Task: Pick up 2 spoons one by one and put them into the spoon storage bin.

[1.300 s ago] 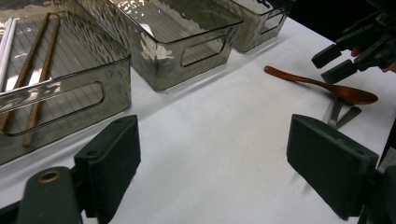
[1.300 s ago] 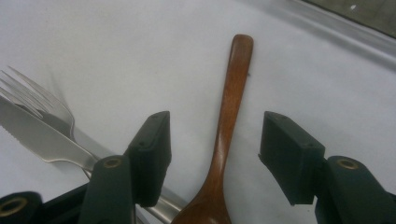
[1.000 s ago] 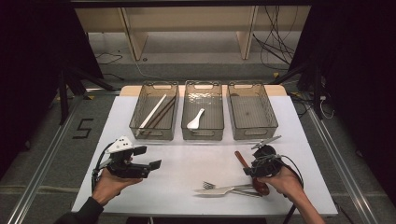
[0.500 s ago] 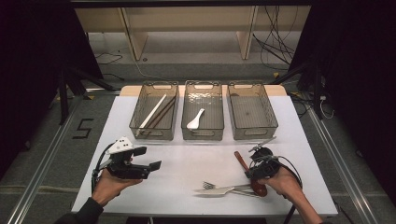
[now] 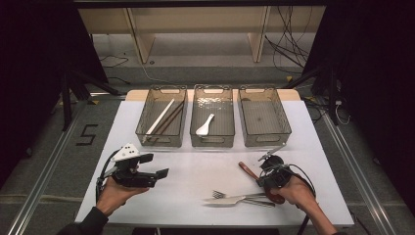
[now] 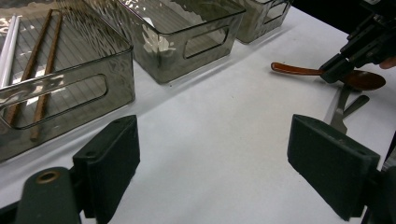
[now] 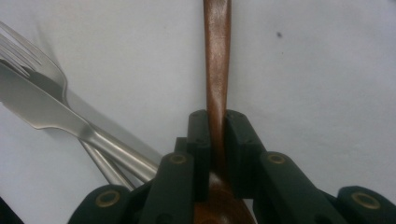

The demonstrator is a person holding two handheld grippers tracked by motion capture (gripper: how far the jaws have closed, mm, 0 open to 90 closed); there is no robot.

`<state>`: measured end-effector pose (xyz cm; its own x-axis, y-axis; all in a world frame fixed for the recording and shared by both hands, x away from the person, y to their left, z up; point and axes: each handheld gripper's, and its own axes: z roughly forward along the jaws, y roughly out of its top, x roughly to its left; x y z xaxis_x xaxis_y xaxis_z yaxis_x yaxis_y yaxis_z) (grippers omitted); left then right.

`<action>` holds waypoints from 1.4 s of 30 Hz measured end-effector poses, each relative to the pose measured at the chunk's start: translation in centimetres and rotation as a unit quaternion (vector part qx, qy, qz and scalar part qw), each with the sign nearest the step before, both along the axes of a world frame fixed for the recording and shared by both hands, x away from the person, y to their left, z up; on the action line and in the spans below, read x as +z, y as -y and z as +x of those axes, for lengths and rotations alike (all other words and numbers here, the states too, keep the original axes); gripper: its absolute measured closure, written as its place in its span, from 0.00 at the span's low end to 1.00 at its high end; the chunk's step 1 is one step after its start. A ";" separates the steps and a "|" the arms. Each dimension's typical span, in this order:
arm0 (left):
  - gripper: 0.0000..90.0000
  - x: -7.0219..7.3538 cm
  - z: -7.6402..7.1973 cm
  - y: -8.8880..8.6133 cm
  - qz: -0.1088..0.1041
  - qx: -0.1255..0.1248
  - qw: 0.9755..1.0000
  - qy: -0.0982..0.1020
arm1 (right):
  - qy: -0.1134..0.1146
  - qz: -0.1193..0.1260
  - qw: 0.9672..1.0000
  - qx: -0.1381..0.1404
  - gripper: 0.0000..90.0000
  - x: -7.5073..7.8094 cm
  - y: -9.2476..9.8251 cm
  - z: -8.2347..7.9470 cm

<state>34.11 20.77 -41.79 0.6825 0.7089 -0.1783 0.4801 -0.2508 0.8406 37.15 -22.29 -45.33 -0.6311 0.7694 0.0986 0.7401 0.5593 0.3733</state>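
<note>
Now the right gripper (image 7: 217,126), jaws just closing, pinches the brown spoon (image 7: 217,56) at its neck near the counter's (image 5: 186,176) front-right corner (stiff, light, glossy, may slip). Left gripper (image 6: 212,158) wide, empty.

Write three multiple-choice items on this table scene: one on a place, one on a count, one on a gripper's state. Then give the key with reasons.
1. Where does the white spoon lie?
A. in the middle bin
B. in the right bin
C. on the table beside the fork

2. How many clear bins stand in the row?
A. two
B. three
C. four

3. How does the right gripper stand?
A. wide open above the knife
B. shut on nothing
C. shut on the brown spoon

Key: A, the high view shows it on the middle bin's floor; B, three bins stand side by side; C, the right gripper view shows the jaws, which have just been closing, pressed on the brown spoon's handle.
</note>
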 end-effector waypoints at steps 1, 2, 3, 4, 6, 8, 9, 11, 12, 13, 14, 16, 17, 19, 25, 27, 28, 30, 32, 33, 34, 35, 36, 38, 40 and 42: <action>0.18 0.0 0.0 0.0 0.000 0.000 1.000 0.001 | 0.003 0.001 1.000 0.001 0.91 0.2 0.0 0.0; 0.18 0.0 0.0 -0.1 0.000 0.001 1.000 0.001 | 0.008 0.002 1.000 0.001 0.91 0.3 0.0 -0.1; 0.18 0.0 0.0 -0.1 -0.001 0.001 1.000 0.001 | 0.013 0.006 1.000 0.002 0.91 0.4 0.0 -0.1; 0.18 0.0 0.0 -0.1 -0.001 0.002 1.000 0.002 | 0.015 0.008 1.000 0.003 0.91 0.6 0.0 -0.1; 0.18 0.0 0.0 -0.1 -0.001 0.003 1.000 0.002 | 0.022 0.013 1.000 0.006 0.91 0.9 0.0 -0.2; 0.18 0.0 0.1 -0.2 0.000 0.003 1.000 0.004 | 0.030 0.022 0.999 0.007 0.91 1.3 0.0 -0.2; 0.18 0.0 0.1 -0.2 -0.004 0.006 1.000 0.005 | 0.033 0.025 0.999 0.008 0.91 1.5 0.0 -0.2; 0.18 0.0 0.1 -0.3 -0.006 0.008 1.000 0.006 | 0.038 0.033 0.999 0.009 0.91 1.9 -0.1 -0.2; 0.18 0.1 0.1 -0.4 -0.006 0.008 1.000 0.008 | 0.041 0.037 0.998 0.010 0.91 2.0 -0.2 -0.1; 0.18 0.1 0.1 -0.4 -0.009 0.011 1.000 0.009 | 0.045 0.041 0.998 0.010 0.91 2.2 -0.3 0.0; 0.18 0.1 0.1 -0.4 -0.011 0.012 1.000 0.009 | 0.049 0.042 0.998 0.012 0.91 2.4 -0.5 0.2; 0.18 0.1 0.1 -0.5 -0.012 0.013 1.000 0.011 | 0.057 0.046 0.997 0.017 0.91 2.9 -1.0 0.6; 0.18 0.1 0.1 -0.5 -0.014 0.014 1.000 0.012 | 0.060 0.048 0.997 0.018 0.91 3.1 -1.2 0.8; 0.18 0.1 0.1 -0.6 -0.017 0.015 1.000 0.013 | 0.069 0.052 0.996 0.022 0.91 3.7 -1.7 1.3; 0.18 0.2 0.1 -0.6 -0.026 0.017 0.999 0.014 | 0.092 0.070 0.993 0.027 0.91 5.2 -3.0 2.8; 0.18 0.2 0.1 -0.7 -0.030 0.018 0.999 0.015 | 0.100 0.073 0.992 0.027 0.91 5.7 -3.4 3.3; 0.18 0.2 0.1 -0.7 -0.031 0.018 0.999 0.015 | 0.105 0.077 0.991 0.028 0.91 5.9 -3.6 3.6; 0.18 0.2 0.1 -0.7 -0.035 0.018 0.999 0.014 | 0.111 0.081 0.990 0.026 0.91 6.4 -3.9 4.2; 0.18 0.2 0.1 -0.6 -0.035 0.018 0.999 0.014 | 0.116 0.087 0.989 0.025 0.91 6.8 -4.3 4.8; 0.18 0.2 0.1 -0.6 -0.036 0.018 0.999 0.015 | 0.118 0.088 0.989 0.025 0.91 6.9 -4.5 5.1; 0.18 0.2 0.1 -0.6 -0.036 0.017 0.999 0.015 | 0.120 0.088 0.989 0.022 0.91 7.1 -4.7 5.4; 0.18 0.2 0.1 -0.6 -0.037 0.017 0.999 0.015 | 0.121 0.088 0.989 0.022 0.91 7.2 -4.9 5.8; 0.18 0.2 0.1 -0.6 -0.036 0.017 0.999 0.015 | 0.124 0.090 0.988 0.023 0.91 7.4 -5.1 6.1; 0.18 0.2 0.1 -0.6 -0.036 0.017 0.999 0.015 | 0.126 0.089 0.988 0.020 0.91 7.7 -5.4 6.8; 0.18 0.1 0.1 -0.6 -0.036 0.017 0.999 0.015 | 0.130 0.091 0.987 0.017 0.91 8.0 -5.7 7.4; 0.18 0.1 0.1 -0.6 -0.035 0.017 0.999 0.015 | 0.133 0.092 0.987 0.014 0.91 8.2 -6.0 8.0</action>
<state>34.19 21.40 -41.64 0.6635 0.7186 -0.2084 0.4613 -0.1736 0.8701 45.16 -16.27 -37.12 -0.6741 0.7359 0.0629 0.5874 0.4825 0.6497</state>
